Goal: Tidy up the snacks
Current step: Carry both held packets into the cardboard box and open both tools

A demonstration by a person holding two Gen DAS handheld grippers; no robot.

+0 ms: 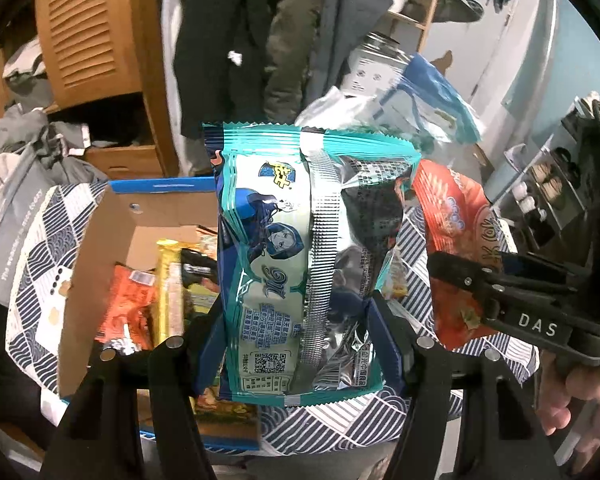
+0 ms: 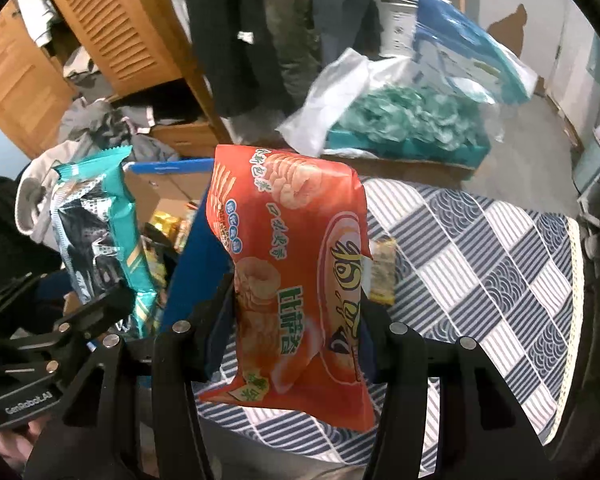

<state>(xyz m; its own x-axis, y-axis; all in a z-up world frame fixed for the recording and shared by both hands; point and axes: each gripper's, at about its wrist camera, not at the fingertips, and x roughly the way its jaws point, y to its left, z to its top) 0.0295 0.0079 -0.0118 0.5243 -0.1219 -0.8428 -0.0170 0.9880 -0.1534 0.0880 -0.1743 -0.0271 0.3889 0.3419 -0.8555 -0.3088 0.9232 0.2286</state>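
The left gripper (image 1: pixel 300 344) is pinching a crinkly teal and silver foil packet (image 1: pixel 304 256) by its lower part, fingers set moderately apart around the puffy bag, which is standing upright with its serrated top seal above the open cardboard box (image 1: pixel 100 240) already holding glossy orange and yellow wrappers. The right gripper (image 2: pixel 296 344) is clamping a shiny orange snack bag (image 2: pixel 296 264) in a narrower hold, the bag hanging over the blue-and-white checked cloth (image 2: pixel 480 264), where a small yellowish packet (image 2: pixel 383 270) is lying just behind it.
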